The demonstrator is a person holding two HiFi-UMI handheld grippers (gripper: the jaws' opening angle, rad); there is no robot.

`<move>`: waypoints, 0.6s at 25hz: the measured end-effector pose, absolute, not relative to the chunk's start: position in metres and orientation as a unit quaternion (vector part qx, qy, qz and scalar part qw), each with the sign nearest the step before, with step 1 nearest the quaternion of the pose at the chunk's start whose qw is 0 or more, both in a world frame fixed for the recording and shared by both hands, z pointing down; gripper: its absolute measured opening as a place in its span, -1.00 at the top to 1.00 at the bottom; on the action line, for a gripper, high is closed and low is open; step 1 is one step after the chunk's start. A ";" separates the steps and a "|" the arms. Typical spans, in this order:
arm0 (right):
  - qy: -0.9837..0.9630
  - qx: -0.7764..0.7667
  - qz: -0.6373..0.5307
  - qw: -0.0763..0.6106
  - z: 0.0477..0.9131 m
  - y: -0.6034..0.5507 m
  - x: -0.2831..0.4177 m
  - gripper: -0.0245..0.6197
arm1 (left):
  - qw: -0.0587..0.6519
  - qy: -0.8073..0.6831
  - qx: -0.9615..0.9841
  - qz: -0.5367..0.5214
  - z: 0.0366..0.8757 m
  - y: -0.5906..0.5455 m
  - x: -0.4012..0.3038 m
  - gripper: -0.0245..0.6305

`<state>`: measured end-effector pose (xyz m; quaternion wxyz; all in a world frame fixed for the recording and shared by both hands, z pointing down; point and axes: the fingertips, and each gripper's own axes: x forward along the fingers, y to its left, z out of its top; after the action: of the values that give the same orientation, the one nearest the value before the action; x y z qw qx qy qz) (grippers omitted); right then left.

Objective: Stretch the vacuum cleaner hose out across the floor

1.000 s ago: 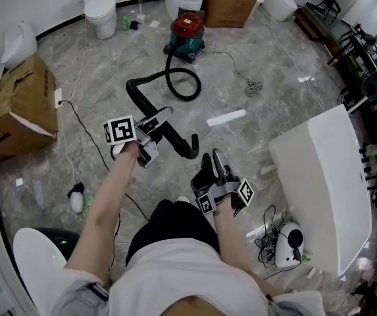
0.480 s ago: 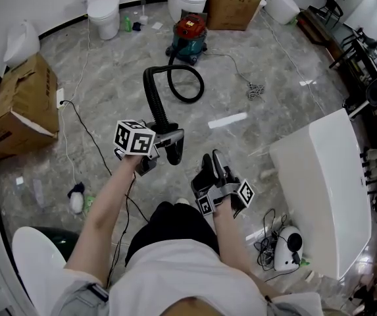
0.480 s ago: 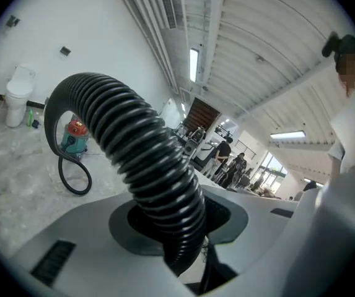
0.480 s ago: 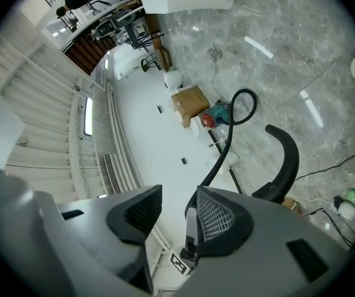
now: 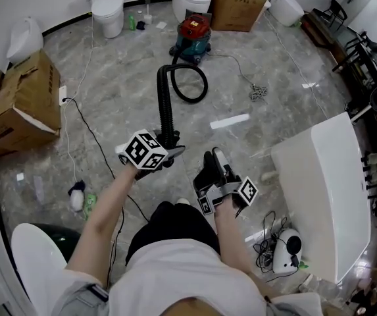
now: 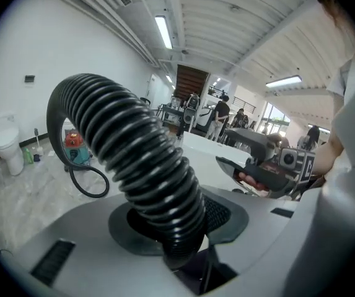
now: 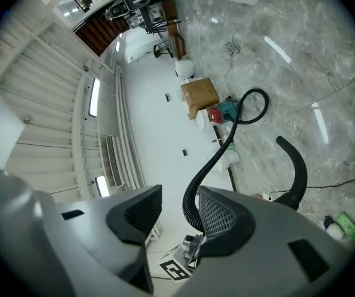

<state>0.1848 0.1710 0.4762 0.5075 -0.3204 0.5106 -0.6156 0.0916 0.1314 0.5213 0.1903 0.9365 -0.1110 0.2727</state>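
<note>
Sitting at the far left of the marble floor [image 5: 109, 78], a torn cardboard box [image 5: 20, 104] is lying on its side, and a white toilet [image 5: 107, 5] is standing behind it against the far wall. Moving right, the left tongs [image 5: 172, 149] are gripping the black ribbed hose [image 5: 166, 104] near its free end, with both jaws pressing on it. The left gripper view is showing the hose rising out of the jaws and arching away. From the tongs the hose is running almost straight toward the far side. It is then bending over and curling into one loop on the floor before joining the red and teal vacuum cleaner [image 5: 193, 35], which is standing at the far middle. Just right of the left tongs, the right tongs [image 5: 213, 160] are being held with jaws partly apart and nothing between the pads. Farther right, a thin cable with a tangled coil [image 5: 258, 92] is lying on the floor, and a large white slab [image 5: 326, 196] is lying nearer, along the right side.
</note>
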 end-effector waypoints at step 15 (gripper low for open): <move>0.605 -0.368 -0.568 0.419 0.462 0.164 0.182 0.38 | 0.011 -0.086 0.898 0.431 0.561 0.154 0.068 0.48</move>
<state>0.1823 0.1644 0.4615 0.4195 -0.3678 0.6048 -0.5683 0.0676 0.1541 0.5611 0.0112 0.8984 -0.0857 0.4306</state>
